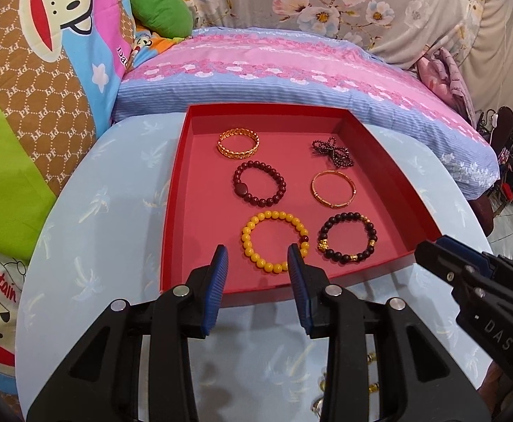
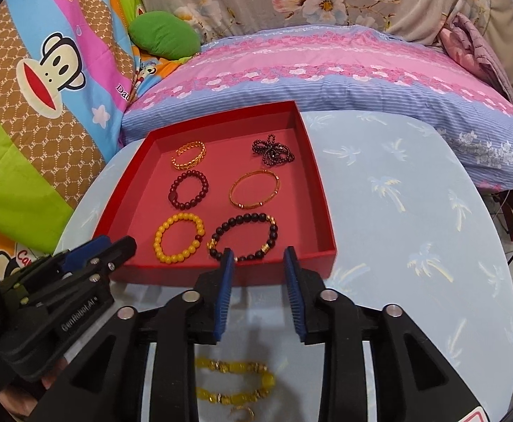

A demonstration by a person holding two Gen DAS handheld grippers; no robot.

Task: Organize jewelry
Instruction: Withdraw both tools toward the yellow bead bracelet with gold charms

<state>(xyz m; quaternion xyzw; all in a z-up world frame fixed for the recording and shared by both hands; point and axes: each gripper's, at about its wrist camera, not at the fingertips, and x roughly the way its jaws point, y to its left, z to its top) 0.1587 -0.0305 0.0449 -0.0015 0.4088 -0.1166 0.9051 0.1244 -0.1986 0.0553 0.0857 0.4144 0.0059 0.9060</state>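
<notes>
- Jewelry lies in a shallow red tray (image 1: 179, 190) that sits on the pale blue palm-print surface (image 2: 397, 211), toward its far left edge, against the pink-and-blue bedding (image 1: 291, 66).
- Six pieces rest on the tray floor in two columns, none touching another.
- Left column, far to near: a gold openwork bangle (image 1: 238, 144), a dark red bead bracelet (image 1: 259, 183), a yellow bead bracelet (image 1: 275, 241).
- Right column, far to near: a small dark beaded bow-shaped piece (image 1: 332, 152), a thin gold bangle (image 1: 333, 189), a black bead bracelet (image 1: 347, 237) with gold charms.
- Left hand-held gripper (image 1: 258, 256) hovers over the tray's near edge with its blue-padded jaws spread, holding nothing; the yellow bead bracelet shows between them.
- Right hand-held gripper (image 2: 258, 258) is also spread and empty, above the near edge of the tray by the black bead bracelet.
- More yellow and gold jewelry (image 2: 235, 383) lies blurred on the surface under the right hand-held gripper, near the front edge, outside the tray.
- A green cushion (image 2: 165, 33) and a cartoon monkey blanket (image 2: 45, 70) lie beyond the surface's left edge.
</notes>
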